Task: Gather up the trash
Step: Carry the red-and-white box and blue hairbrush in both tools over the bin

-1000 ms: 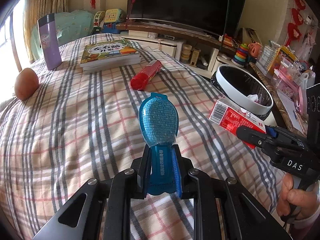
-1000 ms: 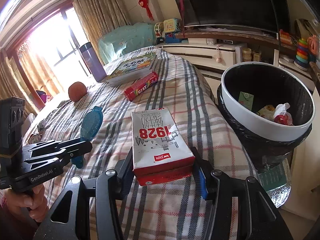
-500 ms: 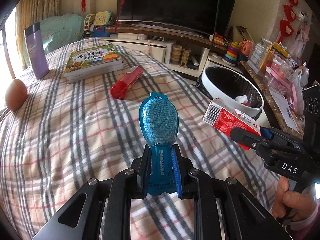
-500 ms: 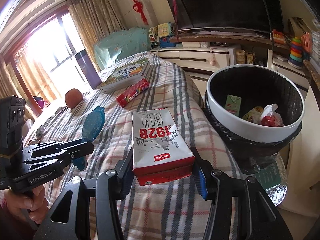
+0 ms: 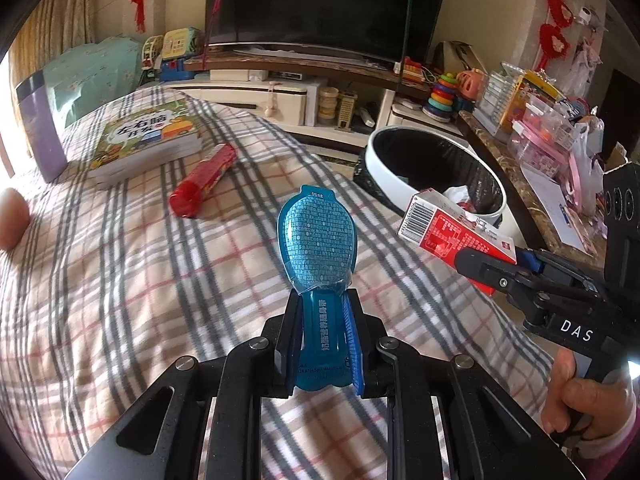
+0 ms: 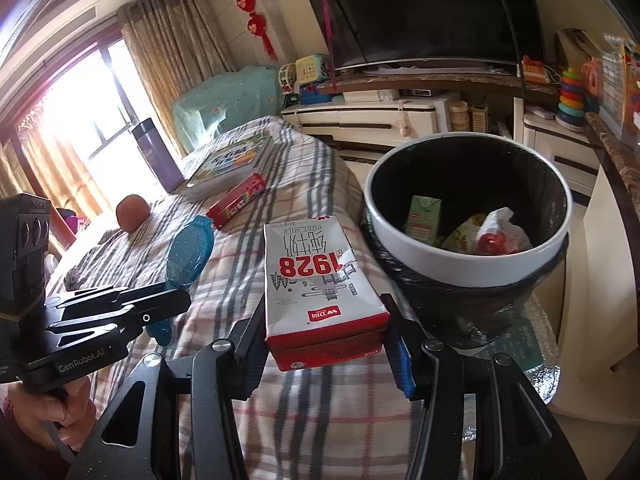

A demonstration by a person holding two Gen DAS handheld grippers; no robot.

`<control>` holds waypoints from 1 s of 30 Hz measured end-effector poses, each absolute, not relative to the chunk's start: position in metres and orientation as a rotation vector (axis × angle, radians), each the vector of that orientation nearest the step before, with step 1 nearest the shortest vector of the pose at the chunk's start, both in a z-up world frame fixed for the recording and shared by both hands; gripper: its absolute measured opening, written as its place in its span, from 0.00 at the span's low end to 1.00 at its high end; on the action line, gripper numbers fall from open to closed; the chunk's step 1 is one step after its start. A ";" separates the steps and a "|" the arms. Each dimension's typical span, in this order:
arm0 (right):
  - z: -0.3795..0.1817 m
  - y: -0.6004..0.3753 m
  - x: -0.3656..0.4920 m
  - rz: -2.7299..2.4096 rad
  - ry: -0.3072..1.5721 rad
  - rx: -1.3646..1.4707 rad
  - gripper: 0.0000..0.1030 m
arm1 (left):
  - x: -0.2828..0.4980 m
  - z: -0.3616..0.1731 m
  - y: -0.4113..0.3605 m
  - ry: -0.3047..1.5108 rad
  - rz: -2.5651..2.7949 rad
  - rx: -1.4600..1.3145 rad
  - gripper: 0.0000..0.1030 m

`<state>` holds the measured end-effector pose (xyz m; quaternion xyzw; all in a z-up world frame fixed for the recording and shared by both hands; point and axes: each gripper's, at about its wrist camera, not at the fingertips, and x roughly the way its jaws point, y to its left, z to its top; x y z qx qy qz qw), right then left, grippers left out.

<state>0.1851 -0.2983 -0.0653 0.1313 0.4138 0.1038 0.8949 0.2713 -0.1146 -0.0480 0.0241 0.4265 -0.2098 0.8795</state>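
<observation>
Carry step: right gripper (image 6: 326, 344) grasping milk carton (image 6: 318, 276), left gripper (image 5: 320, 344) grasping blue packet (image 5: 316, 236). Next: carton over bin (image 6: 456, 264) off bed (image 5: 120, 280) edge, release.

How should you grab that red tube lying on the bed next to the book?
Probably around its middle. The red tube lies flat on the checked bedspread, long and round, with its cap end pointing toward the cameras. Come down from above with the jaws across its narrow width, so it can't roll away. The book sits close behind, so don't come from there.
</observation>
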 end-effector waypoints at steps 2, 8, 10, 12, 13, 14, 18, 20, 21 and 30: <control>-0.064 -0.304 0.185 0.207 0.854 0.277 0.50 | 0.273 -0.048 -0.120 0.888 -0.444 0.055 0.17; -0.062 -0.317 0.183 0.184 0.845 0.288 0.50 | 0.278 -0.048 -0.132 0.886 -0.465 0.068 0.17; -0.061 -0.321 0.183 0.177 0.841 0.291 0.50 | 0.280 -0.048 -0.136 0.886 -0.471 0.072 0.17; -0.060 -0.326 0.183 0.168 0.838 0.294 0.50 | 0.281 -0.048 -0.140 0.885 -0.476 0.075 0.17; -0.060 -0.329 0.182 0.163 0.836 0.297 0.50 | 0.281 -0.048 -0.142 0.885 -0.479 0.076 0.17; -0.060 -0.331 0.182 0.158 0.835 0.299 0.50 | 0.281 -0.048 -0.143 0.884 -0.481 0.077 0.17; -0.059 -0.340 0.181 0.142 0.831 0.309 0.50 | 0.283 -0.047 -0.151 0.882 -0.495 0.083 0.17; -0.058 -0.344 0.180 0.135 0.829 0.312 0.50 | 0.285 -0.046 -0.154 0.881 -0.501 0.085 0.17; -0.058 -0.347 0.180 0.130 0.828 0.313 0.50 | 0.286 -0.046 -0.156 0.880 -0.505 0.086 0.17; -0.052 -0.363 0.183 0.093 0.815 0.317 0.50 | 0.294 -0.039 -0.173 0.862 -0.534 0.100 0.17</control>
